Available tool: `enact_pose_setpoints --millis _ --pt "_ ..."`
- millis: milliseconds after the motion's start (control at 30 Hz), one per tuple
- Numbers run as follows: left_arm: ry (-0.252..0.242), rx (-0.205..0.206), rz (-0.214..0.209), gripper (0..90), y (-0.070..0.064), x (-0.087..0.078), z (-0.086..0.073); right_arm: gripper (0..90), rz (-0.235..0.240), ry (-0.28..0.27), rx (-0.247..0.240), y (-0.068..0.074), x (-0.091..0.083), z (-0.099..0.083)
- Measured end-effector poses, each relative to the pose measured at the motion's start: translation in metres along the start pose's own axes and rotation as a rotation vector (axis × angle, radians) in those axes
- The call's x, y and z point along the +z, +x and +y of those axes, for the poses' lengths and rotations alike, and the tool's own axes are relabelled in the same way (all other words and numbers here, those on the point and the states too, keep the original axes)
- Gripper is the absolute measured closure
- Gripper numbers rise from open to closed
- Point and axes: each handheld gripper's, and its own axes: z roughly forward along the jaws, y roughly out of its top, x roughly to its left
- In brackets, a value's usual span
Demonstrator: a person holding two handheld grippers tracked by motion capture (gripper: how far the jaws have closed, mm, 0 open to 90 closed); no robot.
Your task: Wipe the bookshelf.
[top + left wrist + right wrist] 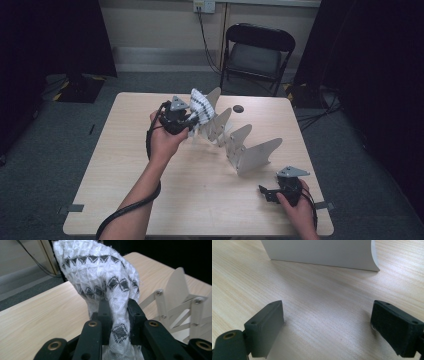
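Left gripper [192, 121] fingers clamp a patterned white sock [105, 282] above the expandable rack [240, 142] near the tabletop's far edge; loose knit may snag a fin. Right gripper [266, 193] fingers wide, idle.

I note a pale wood desk [200, 200] on grey carpet. A black folding chair [257, 50] stands beyond its far edge, well apart. A small dark round spot [238, 108] sits on the desk near that edge. A wall socket [204, 6] with a cable hanging down is behind, and dark curtains [380, 60] flank both sides.
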Motion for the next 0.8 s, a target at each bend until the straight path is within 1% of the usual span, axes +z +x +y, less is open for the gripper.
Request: enact_pose_setpoints --millis 67,100,133,167,267,300,333,367,400,433,467,500,533,567,600,633,667,700,733,767,800 --pt "0.026 0.011 -0.007 76.9 -0.004 0.003 -0.005 10.6 0.0 0.0 0.0 0.0 0.0 0.0" --pt "0.026 0.011 -0.007 77.0 -0.004 0.003 -0.005 10.6 0.0 0.0 0.0 0.0 0.0 0.0" --pt "0.051 0.009 -0.008 77.1 -0.005 0.009 -0.013 10.6 0.0 0.0 0.0 0.0 0.0 0.0" --pt "0.051 0.009 -0.008 77.1 -0.005 0.009 -0.013 10.6 0.0 0.0 0.0 0.0 0.0 0.0" --pt "0.084 -0.018 -0.02 77.2 -0.006 0.021 -0.029 10.7 0.0 0.0 0.0 0.0 0.0 0.0" --pt "0.105 -0.027 -0.028 77.2 -0.007 0.029 -0.038 10.6 0.0 0.0 0.0 0.0 0.0 0.0" --pt "0.105 -0.027 -0.028 77.2 -0.007 0.029 -0.038 10.6 0.0 0.0 0.0 0.0 0.0 0.0" --pt "0.125 -0.024 -0.034 77.2 -0.008 0.034 -0.044 10.6 0.0 0.0 0.0 0.0 0.0 0.0" --pt "0.137 -0.03 -0.044 77.2 -0.01 0.042 -0.053 10.7 0.0 0.0 0.0 0.0 0.0 0.0" --pt "0.137 -0.03 -0.044 77.1 -0.01 0.042 -0.053 10.6 0.0 0.0 -0.001 0.0 0.0 0.0" --pt "0.147 -0.031 -0.045 77.1 -0.012 0.051 -0.061 10.6 0.0 0.0 0.0 0.0 0.0 0.0" --pt "0.149 -0.045 -0.048 77.1 -0.012 0.054 -0.065 10.7 0.0 0.0 0.0 0.0 0.0 0.0" --pt "0.149 -0.045 -0.048 77.1 -0.012 0.054 -0.065 10.6 0.0 0.0 0.0 0.0 0.0 0.0" --pt "0.153 -0.062 -0.055 77.1 -0.013 0.06 -0.072 10.6 0.0 0.0 0.0 0.0 0.0 0.0" --pt "0.168 -0.06 -0.057 77.1 -0.014 0.062 -0.075 10.7 0.0 0.0 0.0 0.0 0.0 0.0" --pt "0.168 -0.06 -0.057 77.1 -0.014 0.062 -0.075 10.6 0.0 0.0 0.0 0.0 0.0 0.0" --pt "0.193 -0.072 -0.061 77.1 -0.016 0.067 -0.083 10.6 0.0 0.0 0.0 0.0 0.0 0.0" --pt "0.204 -0.077 -0.059 77.1 -0.017 0.069 -0.087 10.6 0.0 0.0 0.0 0.0 0.0 0.0" --pt "0.204 -0.077 -0.059 77.1 -0.017 0.069 -0.087 10.6 0.0 0.0 0.0 0.0 0.0 0.0" --pt "0.223 -0.074 -0.058 77.1 -0.017 0.072 -0.095 10.7 0.0 0.0 0.0 0.0 0.0 0.0" --pt "0.23 -0.084 -0.058 77.1 -0.018 0.074 -0.098 10.6 0.0 0.0 0.0 0.0 0.0 0.0"
